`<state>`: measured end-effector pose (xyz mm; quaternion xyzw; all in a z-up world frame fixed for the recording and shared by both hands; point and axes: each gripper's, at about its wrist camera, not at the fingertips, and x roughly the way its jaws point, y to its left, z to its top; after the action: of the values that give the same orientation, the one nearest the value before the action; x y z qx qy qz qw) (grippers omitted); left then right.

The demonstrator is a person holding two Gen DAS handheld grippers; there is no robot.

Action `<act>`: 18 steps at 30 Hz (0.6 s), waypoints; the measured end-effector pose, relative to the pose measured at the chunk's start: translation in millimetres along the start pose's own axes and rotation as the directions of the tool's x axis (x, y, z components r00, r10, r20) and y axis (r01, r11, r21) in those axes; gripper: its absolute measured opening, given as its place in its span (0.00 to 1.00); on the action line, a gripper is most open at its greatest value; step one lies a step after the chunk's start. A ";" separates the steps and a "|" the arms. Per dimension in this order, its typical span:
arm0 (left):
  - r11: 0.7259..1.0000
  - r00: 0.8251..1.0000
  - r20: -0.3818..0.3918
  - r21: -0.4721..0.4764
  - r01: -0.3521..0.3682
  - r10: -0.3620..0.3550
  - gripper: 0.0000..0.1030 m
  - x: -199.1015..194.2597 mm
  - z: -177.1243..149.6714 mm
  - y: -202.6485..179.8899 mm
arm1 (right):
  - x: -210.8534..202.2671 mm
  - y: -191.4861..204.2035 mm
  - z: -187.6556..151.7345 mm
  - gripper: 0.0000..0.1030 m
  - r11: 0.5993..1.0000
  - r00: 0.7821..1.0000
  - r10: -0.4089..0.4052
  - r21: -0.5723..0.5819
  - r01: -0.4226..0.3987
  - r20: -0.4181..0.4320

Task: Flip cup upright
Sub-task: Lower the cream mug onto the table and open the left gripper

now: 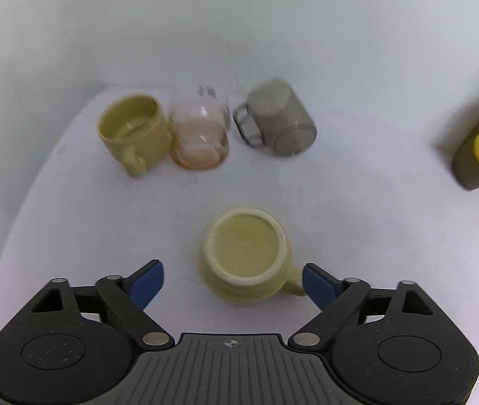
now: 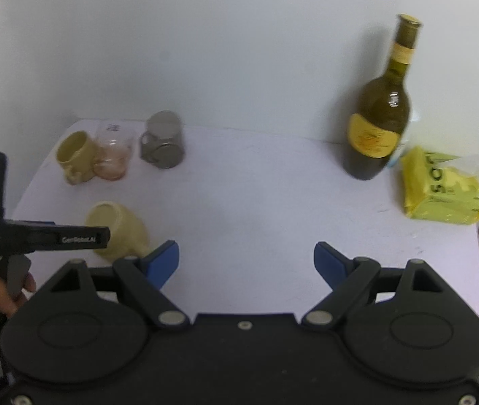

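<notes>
Left gripper (image 1: pixel 232 280) stood wide open, holding nothing. Cup (image 1: pixel 246 253) sat upside down on the tabletop (image 1: pixel 357 202) between the blue fingers (image 1: pixel 146 281), base up, handle just beside the right finger; contact unclear. Right gripper (image 2: pixel 246 260) was open and empty, cup (image 2: pixel 118 229) well off near the tabletop's left edge.
</notes>
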<state>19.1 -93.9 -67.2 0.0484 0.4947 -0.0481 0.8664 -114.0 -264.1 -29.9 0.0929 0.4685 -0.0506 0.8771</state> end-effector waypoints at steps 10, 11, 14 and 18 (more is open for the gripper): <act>0.997 0.998 0.070 -0.082 0.006 -0.001 1.00 -107.0 -37.8 90.6 | -52.1 102.0 -7.0 1.00 0.995 0.999 0.036 -0.095 -0.033 0.033; 0.997 0.998 0.068 -0.083 0.004 0.001 1.00 -108.4 -40.0 92.0 | -53.5 109.6 -10.2 1.00 0.995 0.999 0.036 -0.099 -0.033 0.026; 0.994 0.998 0.052 -0.108 -0.021 0.027 1.00 -117.8 -62.4 113.1 | -53.3 131.9 -24.6 1.00 0.993 1.000 0.025 -0.120 -0.023 0.009; 0.989 0.999 0.038 -0.145 -0.008 0.013 1.00 -120.8 -77.4 133.6 | -54.3 150.3 -43.9 1.00 0.992 1.000 0.006 -0.129 -0.007 -0.006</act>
<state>-90.5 52.9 2.7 -0.0130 0.4796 -0.0083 0.8773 -153.4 -107.8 8.8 0.0374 0.4730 -0.0171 0.8801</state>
